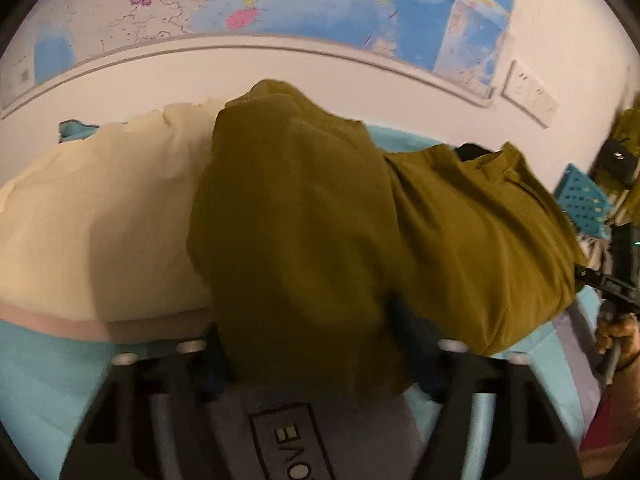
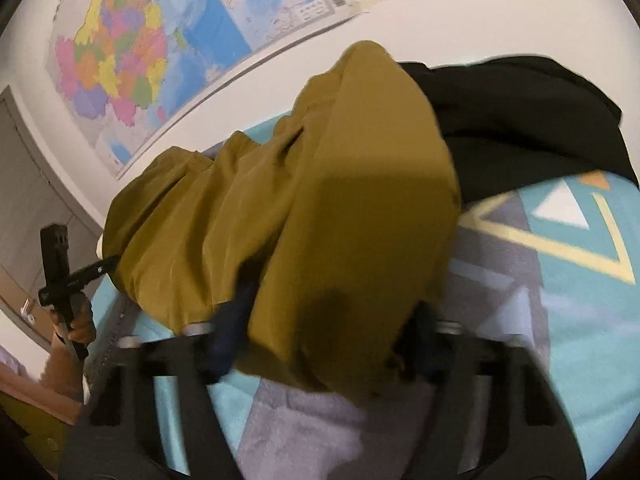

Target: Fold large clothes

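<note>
Draped right over your left gripper, the olive garment is hiding both fingertips, so whether the pads are pressing the cloth is impossible to tell, though fabric is sitting between the jaws. From there the garment is running toward 2 o'clock, where your right hand is being cut off at the frame edge. A cream cloth is lying at 9 o'clock of it on the teal patterned mat. In the right wrist view the same garment is covering your right gripper too, leaving its grip equally unreadable; the cloth is stretching toward 9 o'clock, where your left hand is gripping its handle. Black clothing is lying at 1 o'clock, blurred.
</note>
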Action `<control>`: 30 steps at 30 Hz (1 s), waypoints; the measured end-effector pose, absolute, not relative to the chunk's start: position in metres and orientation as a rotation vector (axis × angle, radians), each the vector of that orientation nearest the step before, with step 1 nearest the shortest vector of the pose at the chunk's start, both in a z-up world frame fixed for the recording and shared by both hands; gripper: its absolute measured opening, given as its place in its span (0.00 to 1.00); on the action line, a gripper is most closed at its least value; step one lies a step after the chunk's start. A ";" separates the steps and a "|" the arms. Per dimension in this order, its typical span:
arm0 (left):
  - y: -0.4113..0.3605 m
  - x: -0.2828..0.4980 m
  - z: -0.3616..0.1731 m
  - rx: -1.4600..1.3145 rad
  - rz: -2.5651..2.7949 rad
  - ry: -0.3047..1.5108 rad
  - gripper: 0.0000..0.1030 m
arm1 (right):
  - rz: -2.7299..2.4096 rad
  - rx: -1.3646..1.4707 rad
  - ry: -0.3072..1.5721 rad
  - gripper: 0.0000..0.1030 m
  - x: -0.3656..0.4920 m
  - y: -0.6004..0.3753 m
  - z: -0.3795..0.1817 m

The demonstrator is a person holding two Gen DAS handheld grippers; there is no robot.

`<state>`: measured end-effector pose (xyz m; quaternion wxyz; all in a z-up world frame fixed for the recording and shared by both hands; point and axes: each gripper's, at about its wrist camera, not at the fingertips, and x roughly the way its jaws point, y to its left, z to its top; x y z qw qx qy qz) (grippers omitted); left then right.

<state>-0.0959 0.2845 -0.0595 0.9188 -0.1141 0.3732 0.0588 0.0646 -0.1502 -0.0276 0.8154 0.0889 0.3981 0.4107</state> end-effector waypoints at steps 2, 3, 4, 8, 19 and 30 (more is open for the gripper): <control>0.284 -0.104 -0.050 -0.266 0.115 0.753 0.33 | 0.922 0.243 0.836 0.23 0.059 -0.160 -0.014; 0.285 -0.112 -0.042 -0.291 0.087 0.733 0.28 | 0.962 0.277 0.805 0.21 0.052 -0.168 -0.002; 0.282 -0.119 -0.034 -0.304 0.063 0.721 0.26 | 0.983 0.288 0.775 0.19 0.044 -0.172 0.009; 0.277 -0.154 -0.006 -0.337 -0.040 0.687 0.22 | 1.043 0.287 0.656 0.18 0.003 -0.205 0.058; 0.267 -0.182 -0.079 -0.382 -0.060 0.954 0.37 | 0.745 0.294 0.936 0.32 -0.015 -0.275 -0.024; 0.224 -0.178 0.004 -0.004 -0.001 0.696 0.65 | 0.693 0.059 0.734 0.66 -0.019 -0.230 0.043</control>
